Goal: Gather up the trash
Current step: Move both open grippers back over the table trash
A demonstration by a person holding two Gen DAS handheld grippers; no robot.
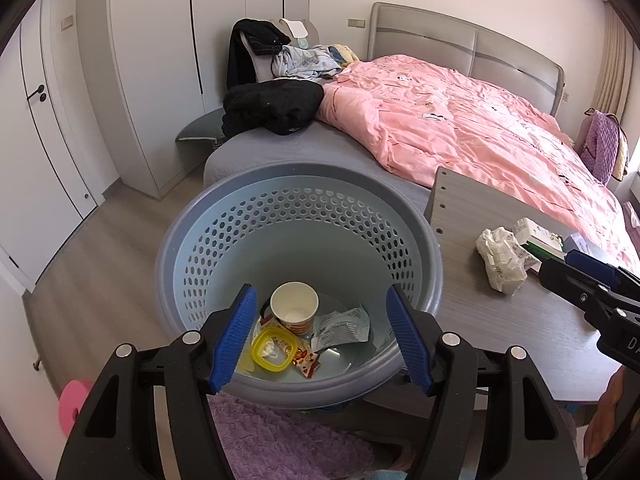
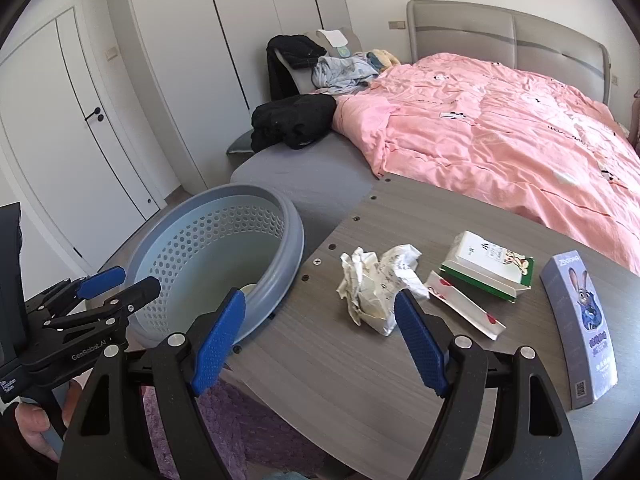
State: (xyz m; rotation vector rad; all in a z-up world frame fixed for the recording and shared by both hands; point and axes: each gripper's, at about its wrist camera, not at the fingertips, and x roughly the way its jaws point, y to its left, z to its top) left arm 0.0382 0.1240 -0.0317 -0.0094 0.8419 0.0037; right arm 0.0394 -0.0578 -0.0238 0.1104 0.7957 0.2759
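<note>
Right wrist view shows the right claw [image 2: 320,332] spread wide and grasping nothing, low over the grey wood-grain surface [image 2: 340,380]; the crumpled paper wad [image 2: 378,284] lies just ahead of it, nearer the right blue pad than the left one, and I cannot tell whether that pad touches it. Past the wad, further right on the surface, lie one white red-dotted wrapper [image 2: 464,304], one green-edged carton [image 2: 488,270] and one purple rabbit-print box [image 2: 580,328], so four loose items in all. The blue perforated basket [image 2: 280,200] stands just beside the surface's left edge, with the left claw [image 2: 120,280] at its near rim. Left wrist view looks down into the basket [image 1: 304,176] between that claw's [image 1: 320,340] two parted blue pads, which hold nothing. Inside lie one paper cup [image 1: 294,306], one yellow ring-shaped lid [image 1: 274,348], one red snack wrapper [image 1: 306,364] and one crumpled grey packet [image 1: 344,326]. The paper wad [image 1: 502,258] shows on the surface to the right, close before the right claw [image 1: 576,276]
</note>
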